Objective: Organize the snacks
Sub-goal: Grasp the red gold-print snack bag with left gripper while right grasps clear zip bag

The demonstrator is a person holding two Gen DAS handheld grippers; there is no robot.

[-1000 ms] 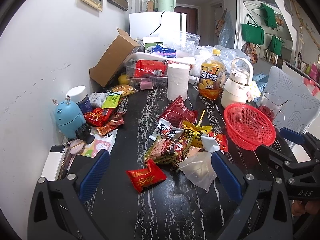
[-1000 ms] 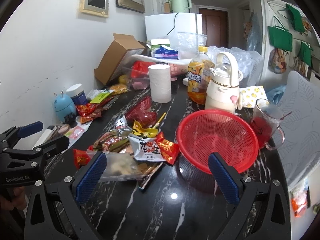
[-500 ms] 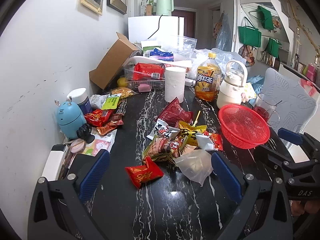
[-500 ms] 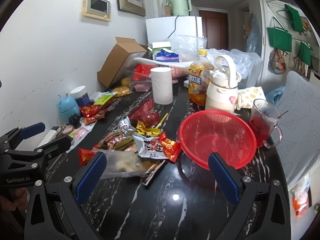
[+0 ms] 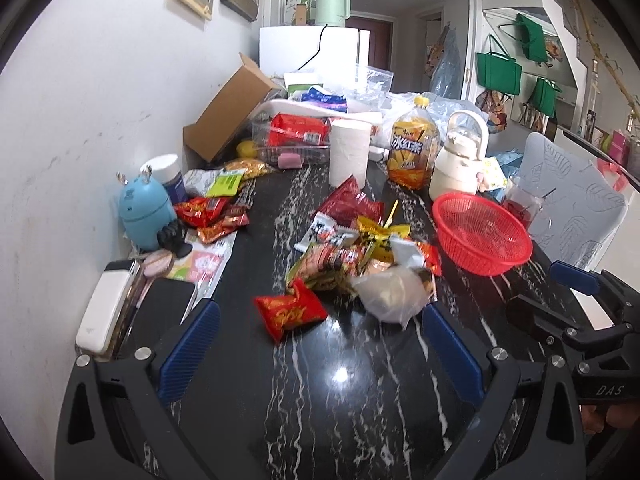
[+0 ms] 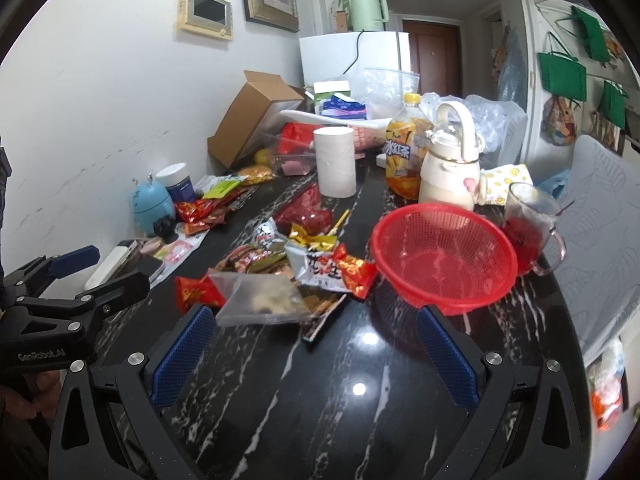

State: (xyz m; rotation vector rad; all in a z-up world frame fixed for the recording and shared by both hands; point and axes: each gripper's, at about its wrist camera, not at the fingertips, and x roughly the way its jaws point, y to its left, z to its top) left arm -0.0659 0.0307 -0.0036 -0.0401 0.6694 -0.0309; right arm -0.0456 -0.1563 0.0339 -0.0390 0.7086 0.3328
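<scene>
A jumbled heap of shiny snack packets [image 5: 352,252] lies just left of the red basket [image 5: 482,236]. Both my grippers, left [image 5: 320,354] and right [image 6: 316,354], hover spread wide and empty, short of that heap.

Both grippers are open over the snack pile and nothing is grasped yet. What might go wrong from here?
1. The glass mug of red drink stands right beside the red basket; a careless drop-off may knock it.
2. The clear bag overlaps other packets, so the right gripper may drag neighbours along.
</scene>
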